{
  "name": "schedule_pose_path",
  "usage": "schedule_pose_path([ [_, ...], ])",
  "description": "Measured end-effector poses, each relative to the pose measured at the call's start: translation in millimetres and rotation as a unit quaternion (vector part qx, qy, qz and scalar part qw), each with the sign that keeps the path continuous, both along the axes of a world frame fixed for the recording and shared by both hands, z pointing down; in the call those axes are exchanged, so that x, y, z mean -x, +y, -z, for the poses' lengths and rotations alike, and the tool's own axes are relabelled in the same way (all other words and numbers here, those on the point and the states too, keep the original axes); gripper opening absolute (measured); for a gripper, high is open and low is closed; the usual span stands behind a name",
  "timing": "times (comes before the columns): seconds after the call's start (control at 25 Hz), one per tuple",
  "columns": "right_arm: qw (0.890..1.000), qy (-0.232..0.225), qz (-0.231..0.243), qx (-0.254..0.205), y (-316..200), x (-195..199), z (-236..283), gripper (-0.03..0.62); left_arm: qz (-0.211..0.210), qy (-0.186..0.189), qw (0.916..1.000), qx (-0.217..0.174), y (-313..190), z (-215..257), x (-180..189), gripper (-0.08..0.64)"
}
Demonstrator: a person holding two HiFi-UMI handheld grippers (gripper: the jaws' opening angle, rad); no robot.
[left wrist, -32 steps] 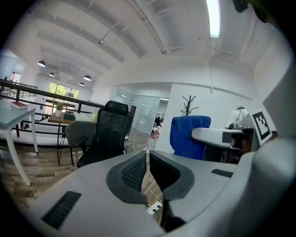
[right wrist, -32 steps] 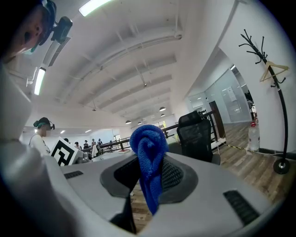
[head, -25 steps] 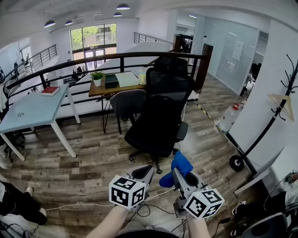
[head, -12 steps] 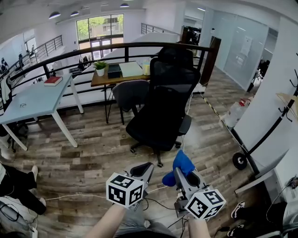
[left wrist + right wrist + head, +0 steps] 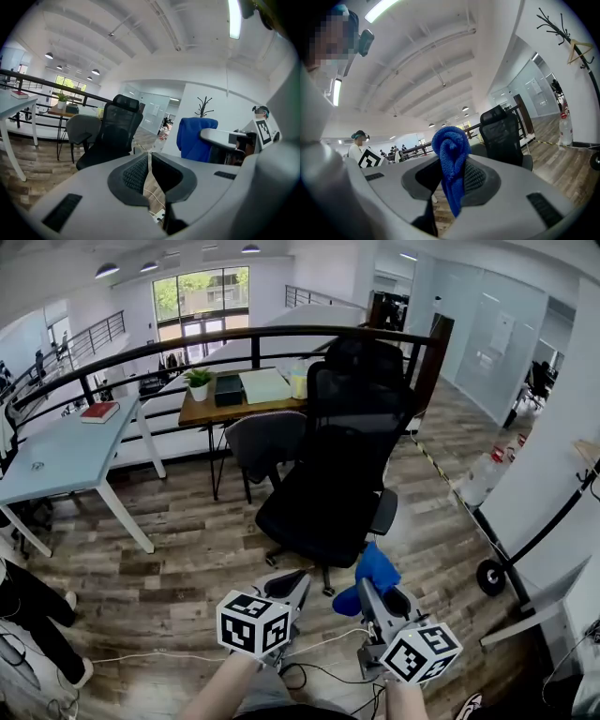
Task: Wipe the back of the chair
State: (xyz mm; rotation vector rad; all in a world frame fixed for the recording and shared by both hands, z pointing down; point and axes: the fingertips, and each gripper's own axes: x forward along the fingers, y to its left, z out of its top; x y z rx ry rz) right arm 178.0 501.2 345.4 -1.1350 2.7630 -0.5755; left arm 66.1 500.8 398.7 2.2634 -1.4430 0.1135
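Note:
A black mesh-backed office chair (image 5: pixel 339 460) stands on the wood floor ahead of me, its back turned toward me. It also shows in the left gripper view as the chair (image 5: pixel 115 133) and in the right gripper view as the chair (image 5: pixel 502 133). My right gripper (image 5: pixel 367 589) is shut on a blue cloth (image 5: pixel 372 576), which bunches above the jaws as the cloth (image 5: pixel 451 161). My left gripper (image 5: pixel 289 585) is shut with nothing in it (image 5: pixel 149 166). Both grippers hang low, short of the chair.
A grey chair (image 5: pixel 262 446) and a wooden desk (image 5: pixel 239 399) with a plant stand behind the black chair. A pale table (image 5: pixel 61 460) is at left, a black railing (image 5: pixel 187 348) beyond. A coat stand base (image 5: pixel 492 576) sits at right. Cables (image 5: pixel 309 676) lie on the floor.
The view has moved closer to the chair and shifted slightly right. Both grippers hold the same pose, the cloth still clamped in the right one.

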Motion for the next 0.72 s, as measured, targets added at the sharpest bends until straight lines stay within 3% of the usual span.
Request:
schedule_pose_path([
  [0.44,0.999,-0.004,-0.023,-0.027,-157.2,93.9,29.5,0.103,-0.038,-0.004,0.9988,-0.029,-164.8,34.5,85.2,0.034],
  [0.72,0.999,0.004,-0.040,-0.025,-216.9,126.7,29.9,0.103,-0.077,-0.005,0.9967,-0.025,-225.7,33.0,106.6,0.034],
])
